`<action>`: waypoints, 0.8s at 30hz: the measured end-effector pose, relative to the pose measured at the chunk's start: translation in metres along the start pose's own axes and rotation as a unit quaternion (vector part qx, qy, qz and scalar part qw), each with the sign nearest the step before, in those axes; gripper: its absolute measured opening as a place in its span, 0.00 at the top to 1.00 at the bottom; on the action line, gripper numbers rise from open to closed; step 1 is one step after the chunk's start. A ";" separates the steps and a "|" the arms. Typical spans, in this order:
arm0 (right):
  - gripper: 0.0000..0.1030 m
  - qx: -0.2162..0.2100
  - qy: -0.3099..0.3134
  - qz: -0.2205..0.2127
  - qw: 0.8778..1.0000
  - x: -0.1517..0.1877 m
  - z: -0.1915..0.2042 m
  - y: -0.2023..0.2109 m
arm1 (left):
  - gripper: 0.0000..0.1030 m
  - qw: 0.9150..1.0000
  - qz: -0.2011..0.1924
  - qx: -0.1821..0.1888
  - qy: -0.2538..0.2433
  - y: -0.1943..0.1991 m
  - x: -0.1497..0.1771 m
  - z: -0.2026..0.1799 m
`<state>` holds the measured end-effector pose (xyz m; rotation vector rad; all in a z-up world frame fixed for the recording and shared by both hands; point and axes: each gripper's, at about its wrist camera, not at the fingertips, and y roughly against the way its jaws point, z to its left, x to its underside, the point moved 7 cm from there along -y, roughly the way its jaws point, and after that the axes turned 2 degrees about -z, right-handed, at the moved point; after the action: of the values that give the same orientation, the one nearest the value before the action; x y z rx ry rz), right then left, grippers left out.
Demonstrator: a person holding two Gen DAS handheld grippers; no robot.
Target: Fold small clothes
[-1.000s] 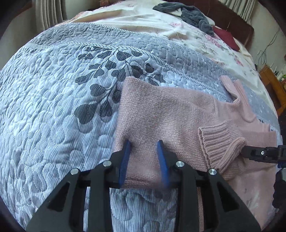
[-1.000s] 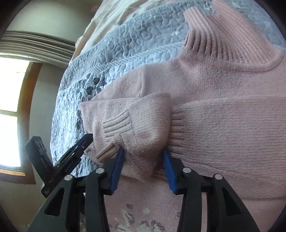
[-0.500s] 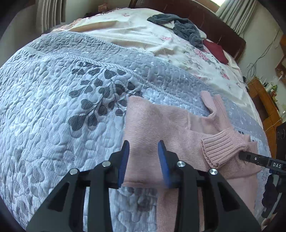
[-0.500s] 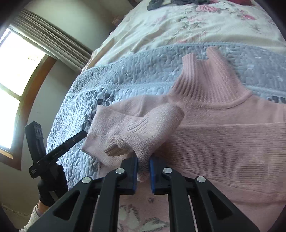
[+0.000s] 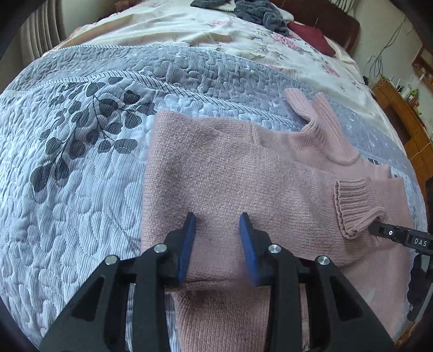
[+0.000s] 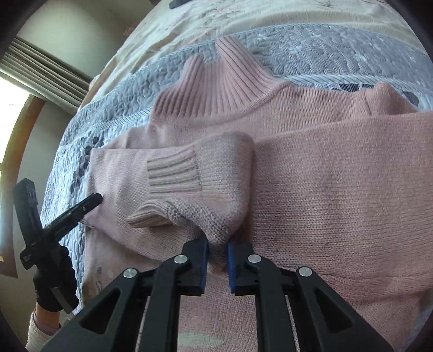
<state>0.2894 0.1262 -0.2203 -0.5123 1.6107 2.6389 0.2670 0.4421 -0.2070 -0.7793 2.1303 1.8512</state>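
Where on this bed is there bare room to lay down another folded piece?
Free: the grey quilt left of the pink sweater, and the floral sheet beyond it. Crowded: the headboard end, with dark clothes and a red pillow.

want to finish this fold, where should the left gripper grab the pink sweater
Grip the pink sweater at its folded left edge, coming in low from the quilt side. That edge lies flat and exposed, and the open left gripper hovers nearby, while the right gripper already pinches the sleeve.
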 end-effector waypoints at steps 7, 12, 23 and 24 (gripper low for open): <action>0.66 0.064 0.091 -0.046 0.993 -0.002 0.028 0.048 | 0.67 1.000 -0.006 0.005 0.007 0.015 -0.005 0.000; 0.59 0.047 0.143 -0.047 0.988 -0.017 0.081 0.058 | 0.63 0.999 -0.027 0.029 0.000 0.030 -0.016 -0.019; 0.52 0.150 0.190 0.060 0.968 -0.004 0.093 -0.036 | 0.63 0.999 0.015 0.045 -0.001 -0.010 -0.002 -0.019; 0.52 0.156 0.196 0.061 0.966 0.000 0.089 -0.039 | 0.63 0.999 0.015 0.048 0.002 -0.010 -0.002 -0.018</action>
<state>0.2723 0.2216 -0.2165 -0.9928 2.1802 2.3949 0.2770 0.4249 -0.2112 -0.7354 2.2256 1.7482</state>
